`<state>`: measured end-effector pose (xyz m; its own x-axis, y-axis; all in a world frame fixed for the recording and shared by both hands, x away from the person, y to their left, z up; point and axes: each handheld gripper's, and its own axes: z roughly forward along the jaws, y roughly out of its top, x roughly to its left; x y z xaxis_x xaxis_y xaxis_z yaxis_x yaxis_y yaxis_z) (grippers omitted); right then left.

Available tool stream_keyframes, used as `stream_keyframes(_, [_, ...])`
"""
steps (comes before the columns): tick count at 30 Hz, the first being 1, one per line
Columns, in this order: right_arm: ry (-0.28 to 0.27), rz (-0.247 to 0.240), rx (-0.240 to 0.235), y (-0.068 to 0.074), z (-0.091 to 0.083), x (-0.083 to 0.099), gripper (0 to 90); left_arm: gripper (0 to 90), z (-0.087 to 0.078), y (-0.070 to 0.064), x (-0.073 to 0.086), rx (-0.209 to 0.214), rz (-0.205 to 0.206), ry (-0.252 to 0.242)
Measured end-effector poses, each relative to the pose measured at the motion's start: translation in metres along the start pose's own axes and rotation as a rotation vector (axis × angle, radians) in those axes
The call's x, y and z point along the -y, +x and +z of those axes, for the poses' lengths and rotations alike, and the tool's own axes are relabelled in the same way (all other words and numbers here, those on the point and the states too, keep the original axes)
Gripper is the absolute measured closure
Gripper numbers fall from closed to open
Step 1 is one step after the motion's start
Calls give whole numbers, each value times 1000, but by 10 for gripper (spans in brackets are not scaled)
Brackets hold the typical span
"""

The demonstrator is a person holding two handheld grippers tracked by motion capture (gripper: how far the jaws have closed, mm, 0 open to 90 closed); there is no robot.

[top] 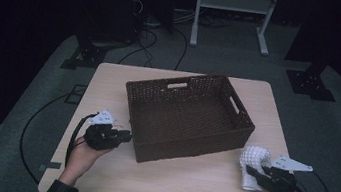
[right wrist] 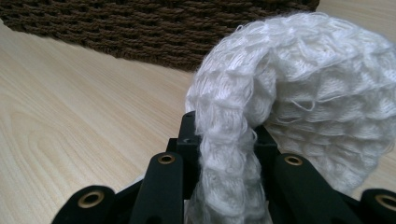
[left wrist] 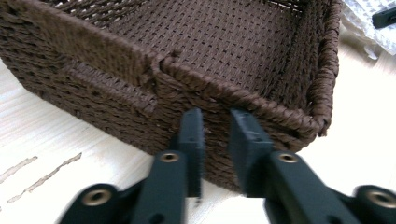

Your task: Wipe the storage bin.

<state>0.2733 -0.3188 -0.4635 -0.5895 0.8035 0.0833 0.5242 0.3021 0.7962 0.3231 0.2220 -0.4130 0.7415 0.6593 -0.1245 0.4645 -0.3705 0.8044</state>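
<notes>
A dark brown woven basket (top: 191, 147) stands with nothing in it in the middle of the light wooden table (top: 171, 187). My left gripper (top: 126, 135) is at the basket's front left corner. In the left gripper view its jaws (left wrist: 215, 122) stand a narrow gap apart right in front of the basket wall (left wrist: 93, 79), with nothing between them. A white knitted cloth (top: 253, 159) lies off the basket's front right corner. My right gripper (top: 252, 171) is shut on the cloth (right wrist: 317, 84), whose folded edge runs between the jaws (right wrist: 226, 128).
The basket wall (right wrist: 163, 32) is close ahead of the right gripper. Bare tabletop lies in front of the basket. Beyond the table are a dark floor with cables (top: 151, 38), black stand bases (top: 311, 83) and a white frame (top: 234, 6).
</notes>
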Motion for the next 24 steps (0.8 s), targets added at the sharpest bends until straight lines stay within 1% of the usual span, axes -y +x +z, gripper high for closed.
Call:
stream_keyframes(2, [-2,1,2,0,-1,1,721,653,-3,0,3,-2,-5,-12])
stream_keyframes(4, [-2,5,2,-1,-2,1,720,575,-6,-1,8,-12,-6,-21])
stream_keyframes(7, [-2,6,2,-1,-1,1,720,454,-7,-4,17,-21,-10,-19])
stream_keyframes(9, [1,5,1,0,0,1,720,407,-5,-8,26,-25,-9,-18])
stream_keyframes(12, [6,-1,1,1,0,1,720,328,4,-13,36,-34,17,3])
stream_keyframes(14, [7,-3,2,1,0,1,720,317,11,-16,40,-28,25,14])
stream_keyframes(15, [6,-3,1,2,0,1,720,294,15,-18,41,-29,28,22])
stream_keyframes(17, [4,-5,0,2,0,0,720,283,23,-21,43,-40,44,35])
stream_keyframes(19, [5,-5,0,2,1,0,720,276,31,-22,46,-32,31,50])
stream_keyframes(20, [9,-7,-1,2,2,1,720,272,35,-23,47,-33,35,60])
stream_keyframes(24, [16,-3,4,1,2,1,720,259,48,-24,52,-67,47,99])
